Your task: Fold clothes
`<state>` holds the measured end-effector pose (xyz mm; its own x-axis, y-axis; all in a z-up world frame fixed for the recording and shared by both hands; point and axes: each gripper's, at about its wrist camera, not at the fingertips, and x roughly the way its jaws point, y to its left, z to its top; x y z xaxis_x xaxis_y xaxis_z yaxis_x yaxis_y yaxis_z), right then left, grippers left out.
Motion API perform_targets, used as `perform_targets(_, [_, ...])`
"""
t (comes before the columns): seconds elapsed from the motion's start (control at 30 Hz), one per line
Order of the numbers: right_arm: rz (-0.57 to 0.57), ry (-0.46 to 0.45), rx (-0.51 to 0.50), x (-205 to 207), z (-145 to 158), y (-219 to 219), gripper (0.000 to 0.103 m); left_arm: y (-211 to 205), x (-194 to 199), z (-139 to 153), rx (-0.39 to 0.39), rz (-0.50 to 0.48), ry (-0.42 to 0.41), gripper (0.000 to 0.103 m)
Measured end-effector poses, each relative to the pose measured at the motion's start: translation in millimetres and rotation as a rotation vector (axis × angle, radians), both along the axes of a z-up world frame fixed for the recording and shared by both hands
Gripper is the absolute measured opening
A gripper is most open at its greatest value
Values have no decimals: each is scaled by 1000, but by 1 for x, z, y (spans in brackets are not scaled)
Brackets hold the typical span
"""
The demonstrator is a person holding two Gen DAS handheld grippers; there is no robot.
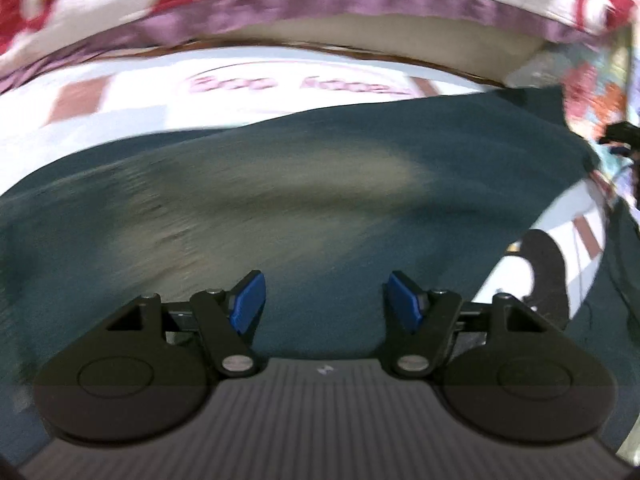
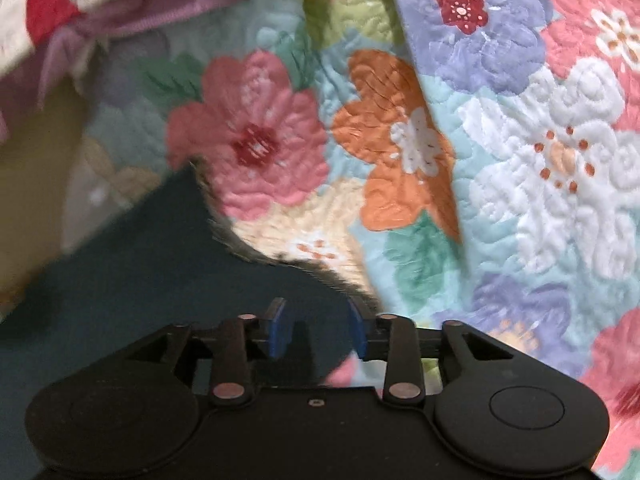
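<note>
Bedding everywhere: a flowered quilt (image 2: 460, 152) in pink, orange, lilac and white filling most of the right wrist view, a white sheet (image 1: 132, 116) with pink lettering and brown squares across the left wrist view.

Dark teal garment (image 1: 320, 200) spread flat on that sheet, wide and smooth, with a paler worn-looking patch across its middle; far edge running slantwise under the lettering, right corner reaching toward the quilt. Same teal cloth (image 2: 140, 272) low and left in the right wrist view, its curved, fuzzy edge lying against the quilt's pink flower.

Left gripper (image 1: 324, 304) over the near part of the garment, blue fingertips (image 1: 250, 300) spread wide, teal cloth showing in the gap, nothing pinched. Right gripper (image 2: 318, 332) at the garment's edge where it meets the quilt, blue pads (image 2: 277, 330) apart with a clear gap, nothing visibly held; contact with the cloth impossible to tell.

White fabric with red shapes and a mauve border (image 1: 320, 4) arching over the top of the left wrist view, blurred. Same mauve trim and red-and-white cloth (image 2: 100, 8) in the upper left corner of the right wrist view. Dark rounded patch (image 1: 548, 264) on the sheet at right, unclear what.
</note>
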<state>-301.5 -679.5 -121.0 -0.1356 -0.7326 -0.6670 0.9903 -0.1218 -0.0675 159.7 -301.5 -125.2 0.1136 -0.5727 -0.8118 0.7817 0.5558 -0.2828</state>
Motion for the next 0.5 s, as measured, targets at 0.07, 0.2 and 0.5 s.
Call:
perform_targets(0.07, [39, -116, 2, 6, 5, 8, 39, 42, 1, 2, 2, 96, 13, 67])
perform_targets(0.2, [273, -336, 10, 32, 4, 63, 39, 126, 4, 7, 6, 289, 40, 68])
perform_targets(0.5, [905, -323, 84, 109, 6, 272, 44, 291, -2, 14, -5, 644, 92, 72])
